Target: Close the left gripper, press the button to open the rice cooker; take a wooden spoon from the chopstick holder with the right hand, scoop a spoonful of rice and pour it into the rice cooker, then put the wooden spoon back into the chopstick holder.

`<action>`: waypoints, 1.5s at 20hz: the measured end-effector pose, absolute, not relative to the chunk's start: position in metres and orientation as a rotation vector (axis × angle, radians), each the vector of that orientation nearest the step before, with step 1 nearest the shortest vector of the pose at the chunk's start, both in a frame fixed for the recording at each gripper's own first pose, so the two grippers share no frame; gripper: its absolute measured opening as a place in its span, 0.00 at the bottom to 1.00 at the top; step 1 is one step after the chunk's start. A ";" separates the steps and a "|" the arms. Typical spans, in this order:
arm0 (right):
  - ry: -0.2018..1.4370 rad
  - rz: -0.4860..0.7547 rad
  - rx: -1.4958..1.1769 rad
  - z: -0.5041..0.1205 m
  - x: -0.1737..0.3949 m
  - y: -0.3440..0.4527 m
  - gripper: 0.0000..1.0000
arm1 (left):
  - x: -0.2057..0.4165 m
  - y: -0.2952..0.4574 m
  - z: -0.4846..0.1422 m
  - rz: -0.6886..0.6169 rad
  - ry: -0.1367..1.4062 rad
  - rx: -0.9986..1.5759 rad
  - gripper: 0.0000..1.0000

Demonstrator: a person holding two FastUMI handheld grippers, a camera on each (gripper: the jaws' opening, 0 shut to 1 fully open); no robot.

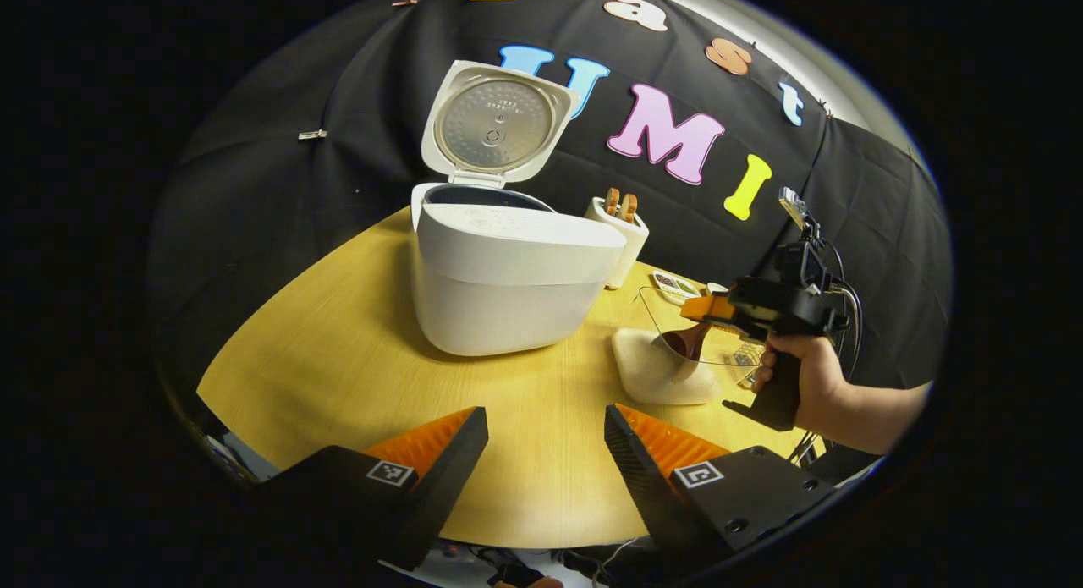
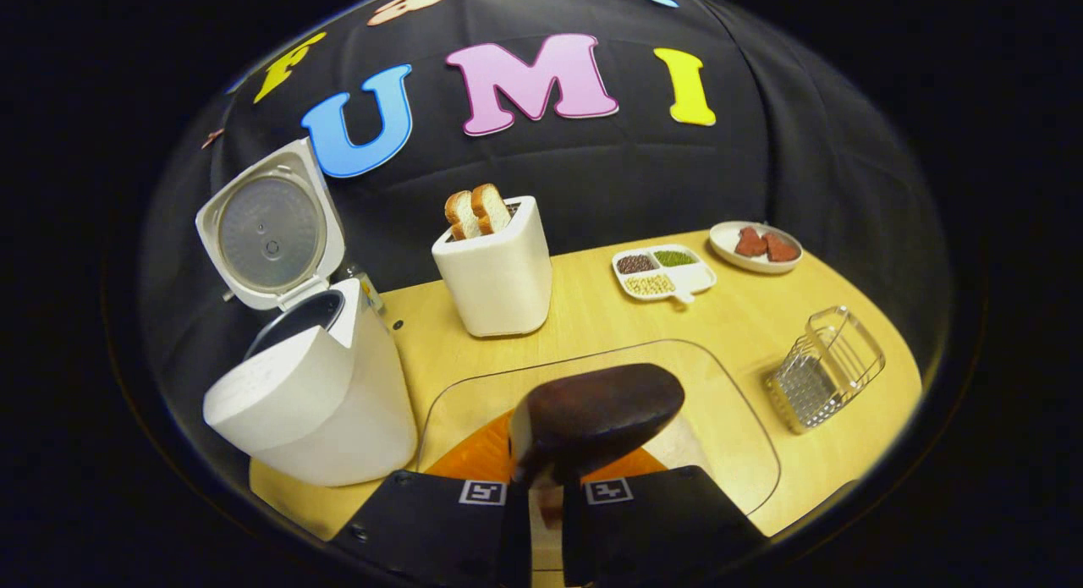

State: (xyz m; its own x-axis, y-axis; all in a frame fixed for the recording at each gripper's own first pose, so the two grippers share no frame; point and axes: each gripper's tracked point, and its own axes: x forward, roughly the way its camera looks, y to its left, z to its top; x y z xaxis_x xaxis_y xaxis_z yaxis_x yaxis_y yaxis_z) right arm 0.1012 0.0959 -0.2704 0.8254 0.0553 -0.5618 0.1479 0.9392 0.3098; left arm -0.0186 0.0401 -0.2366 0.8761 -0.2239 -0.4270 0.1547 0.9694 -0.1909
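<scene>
Now the right tongs [image 2: 546,495] are clamping the wooden spoon [image 2: 592,414] in the clear rice bowl [image 2: 744,419], scooping; next, a level carry to the open rice cooker [image 1: 508,275]. Left tongs [image 1: 546,440] are hanging open, empty.

White rice cooker [image 1: 508,283] stands on the desk, lid [image 1: 495,123] raised upright. Dark wooden spoon [image 2: 592,419] tilts over a clear bowl [image 2: 728,419].

Left tool [image 1: 546,440] hovers above the worktop [image 1: 338,359], fingers spread apart. Right tool [image 2: 546,520], hand-held, pinches the wooden spoon [image 2: 592,419].
</scene>
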 end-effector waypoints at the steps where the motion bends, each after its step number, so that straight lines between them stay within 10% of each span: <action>1: 0.625 -0.061 0.417 -0.271 0.100 0.099 0.19 | -0.018 0.043 -0.236 -0.191 0.469 -0.159 0.96; 30: 0.514 -0.269 1.075 -0.135 0.111 0.022 0.18 | -0.017 0.057 -0.171 -0.207 0.363 -0.206 0.96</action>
State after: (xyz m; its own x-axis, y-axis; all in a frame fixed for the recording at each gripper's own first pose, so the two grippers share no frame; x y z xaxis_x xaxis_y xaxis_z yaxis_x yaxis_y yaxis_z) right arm 0.1113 0.0224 -0.1347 0.8519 0.0368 -0.5224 0.4500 0.4585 0.7663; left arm -0.0174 0.0566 -0.1711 0.9145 -0.2359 -0.3287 0.1625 0.9582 -0.2356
